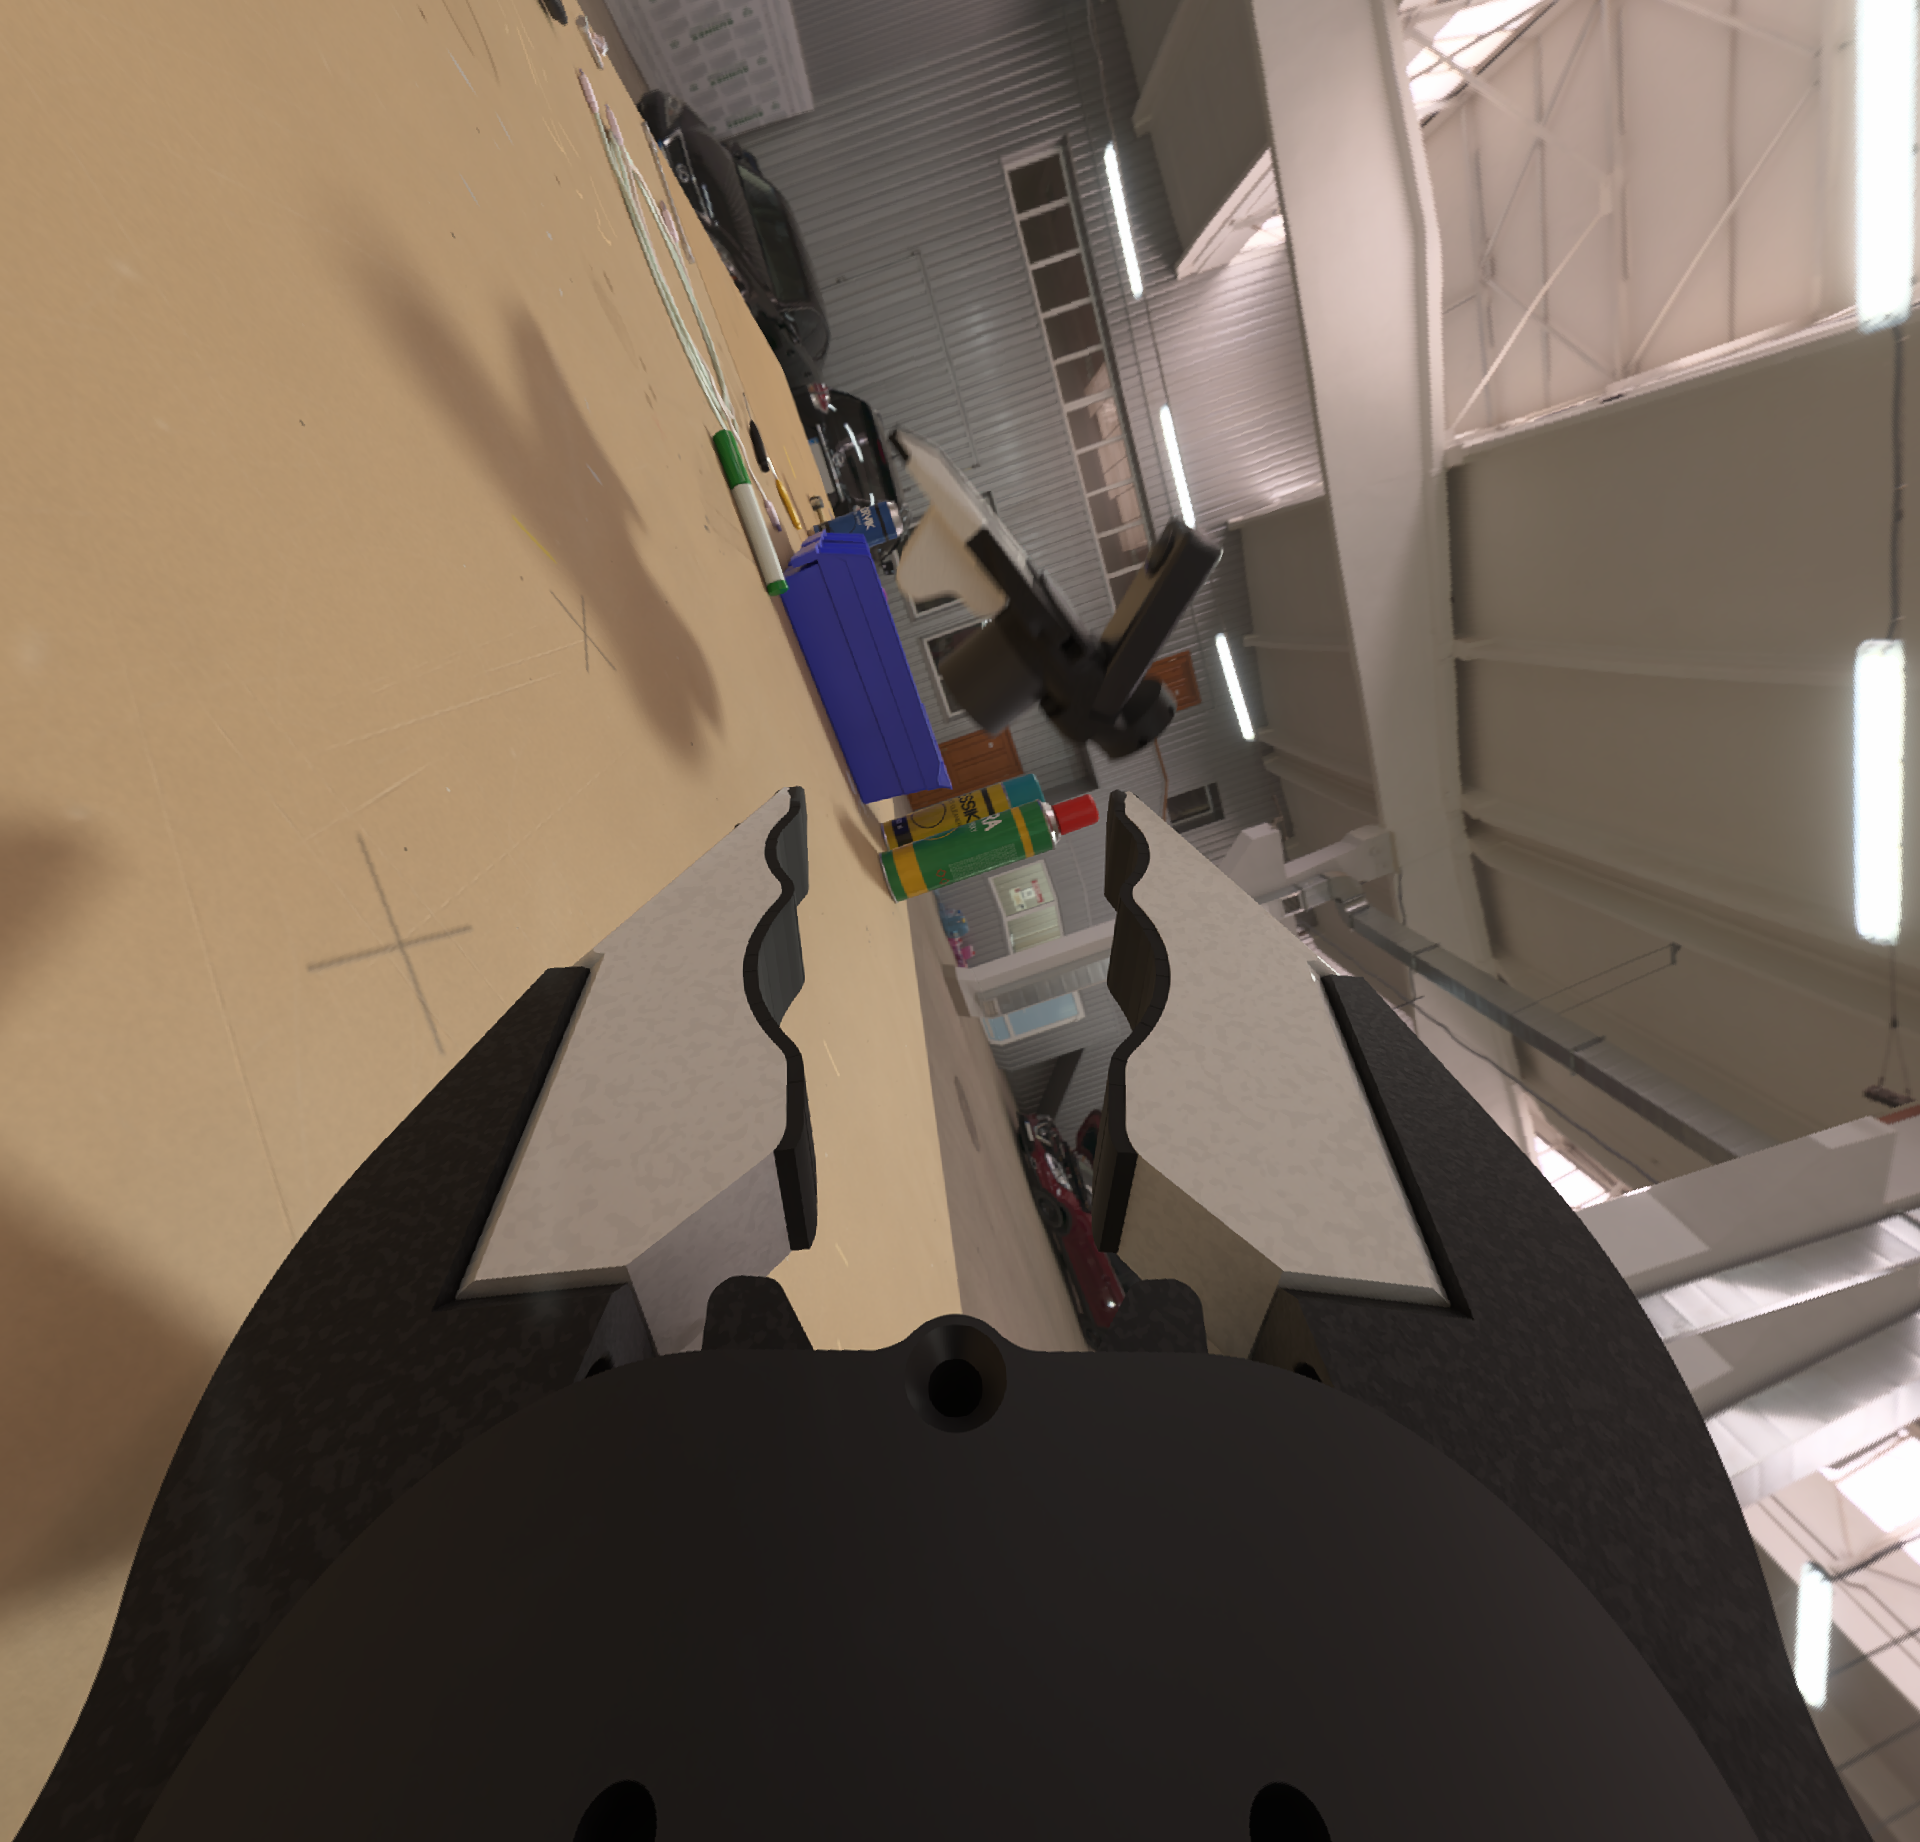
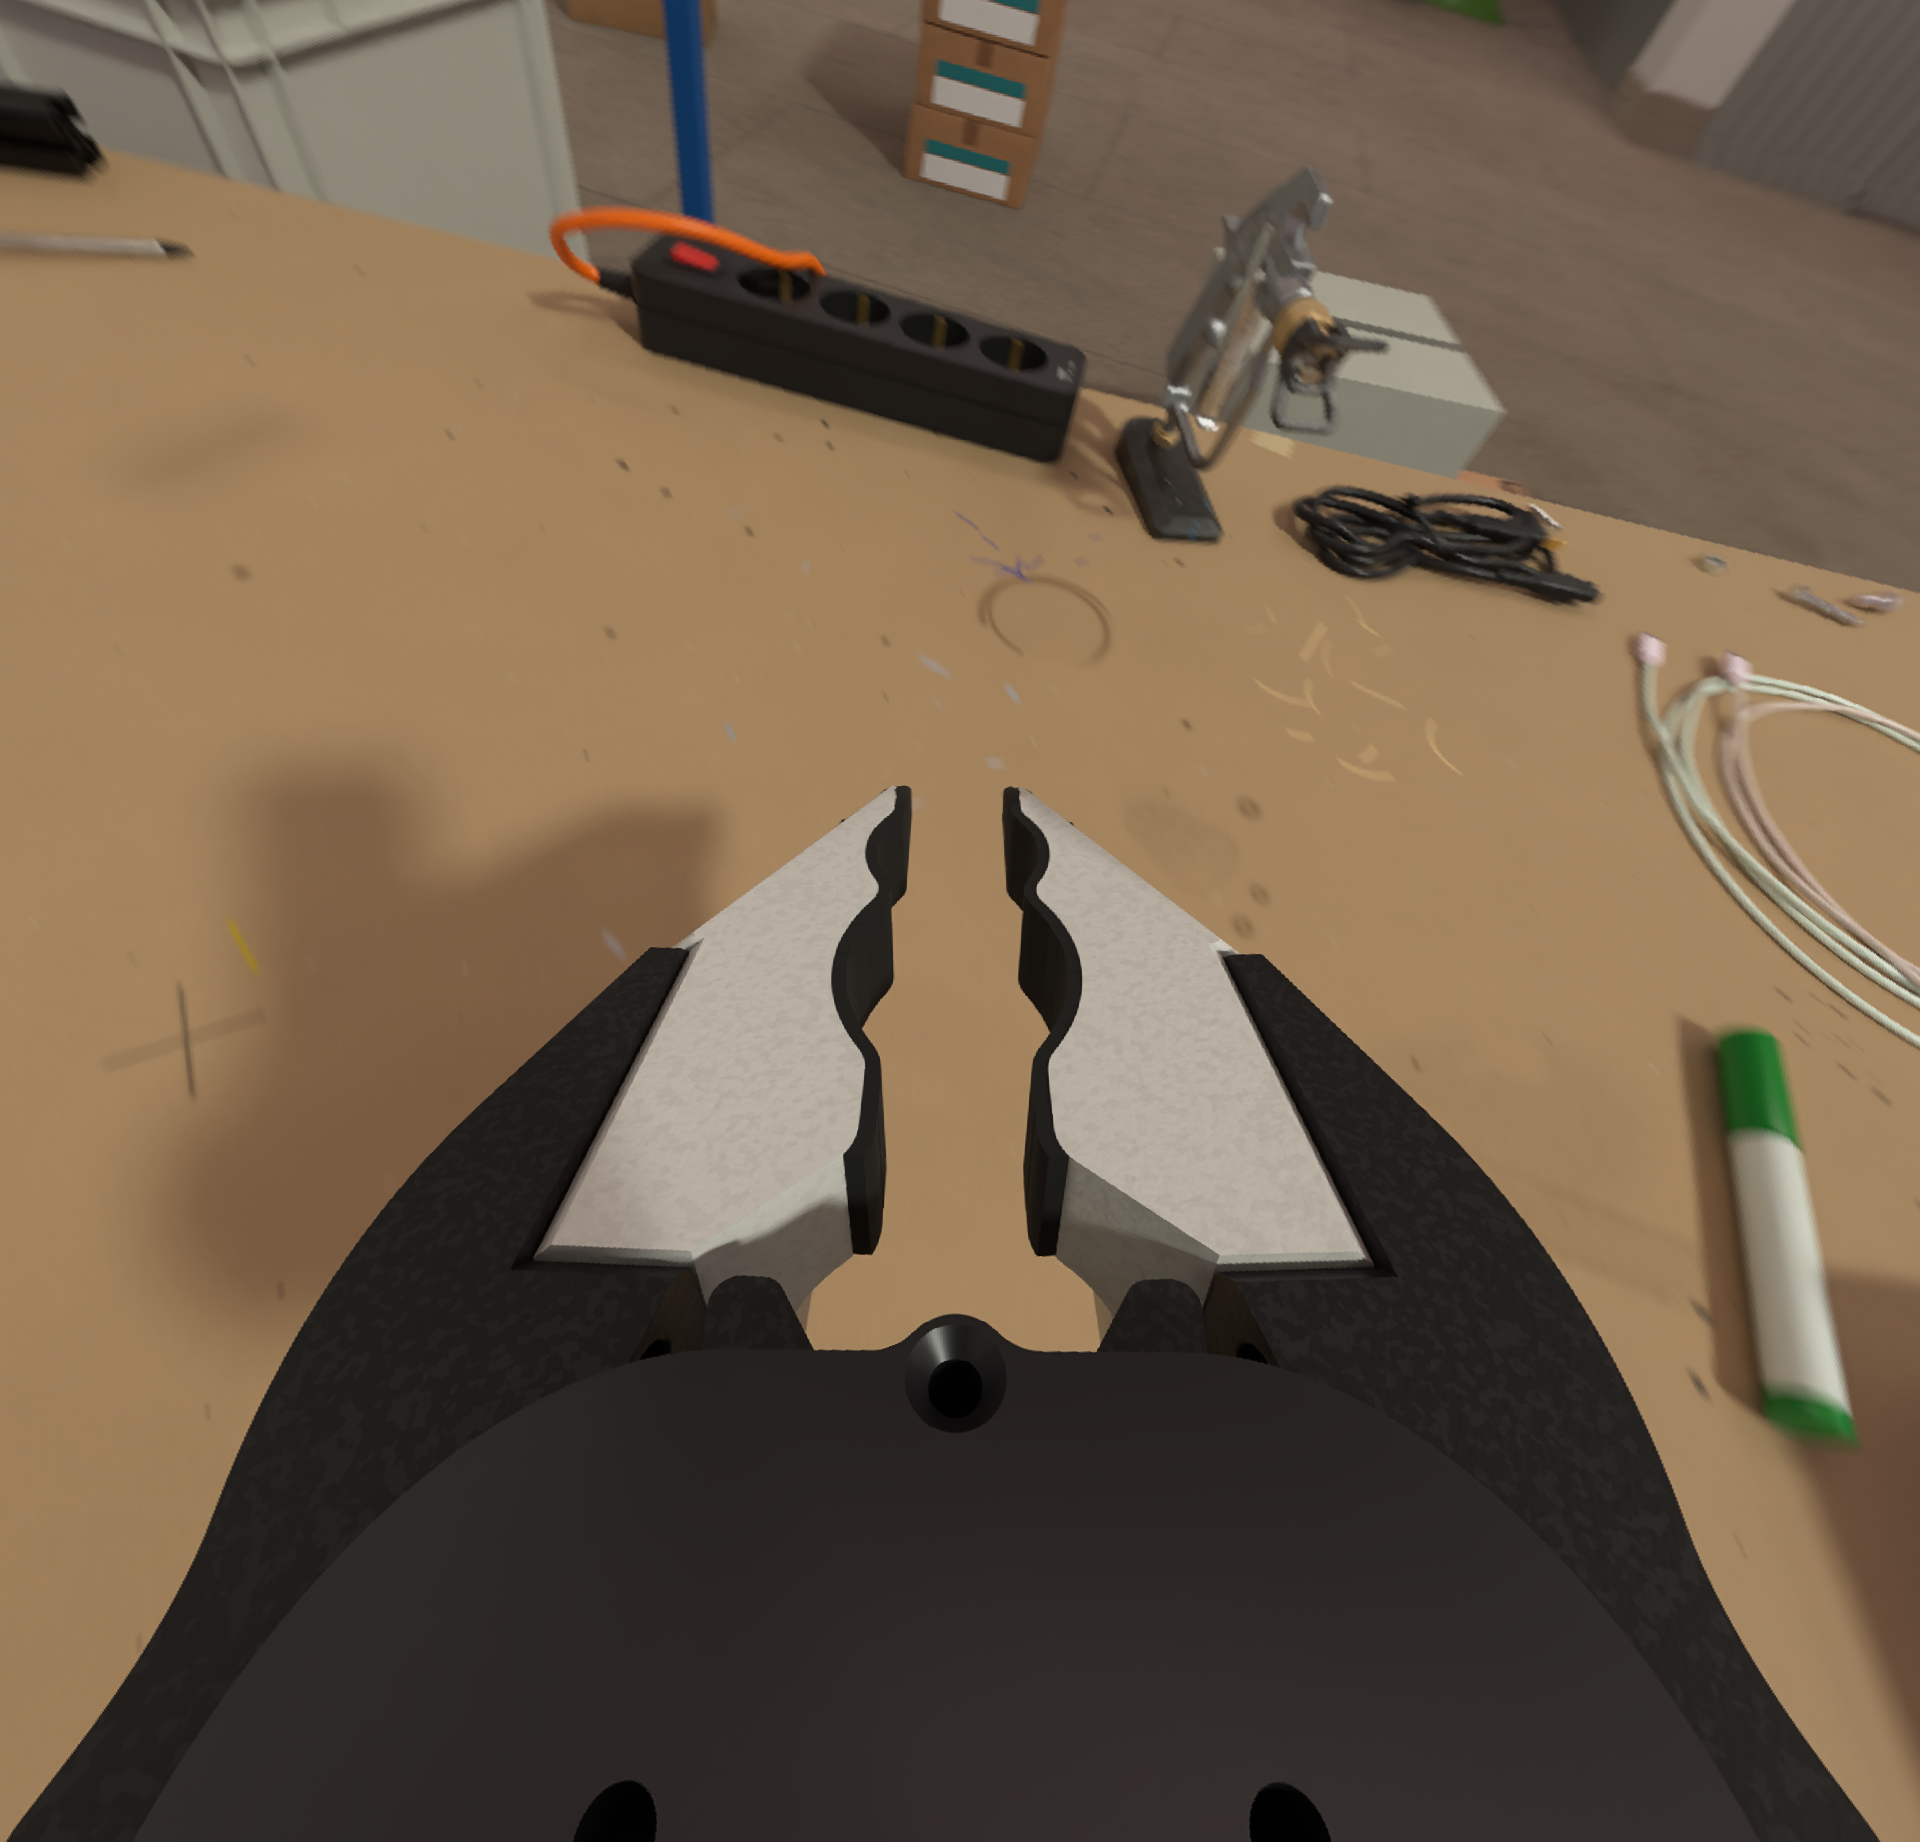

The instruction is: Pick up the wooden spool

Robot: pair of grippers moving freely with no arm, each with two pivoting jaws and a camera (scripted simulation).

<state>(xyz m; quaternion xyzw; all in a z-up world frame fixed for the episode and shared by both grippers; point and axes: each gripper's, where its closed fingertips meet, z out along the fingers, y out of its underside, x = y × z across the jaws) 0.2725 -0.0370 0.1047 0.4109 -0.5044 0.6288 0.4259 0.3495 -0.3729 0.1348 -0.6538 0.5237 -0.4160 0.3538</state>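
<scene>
No wooden spool shows in either view. My left gripper [image 1: 958, 800] is open wide and empty, close over the tan table [image 1: 312, 545] near its edge, with its view rolled on its side. My right gripper [image 2: 957, 795] hangs above the table [image 2: 416, 597] with a narrow gap between its fingers and nothing in it. It also shows in the left wrist view [image 1: 925, 525], hovering above the table beyond a blue box [image 1: 862, 670].
Two spray cans [image 1: 966, 847] lie just ahead of my left fingers. A green marker [image 2: 1782, 1242] and white cables [image 2: 1766, 805] lie to the right. At the far edge are a black power strip [image 2: 862, 348], a metal clamp [image 2: 1236, 338] and a coiled black cable [image 2: 1434, 540].
</scene>
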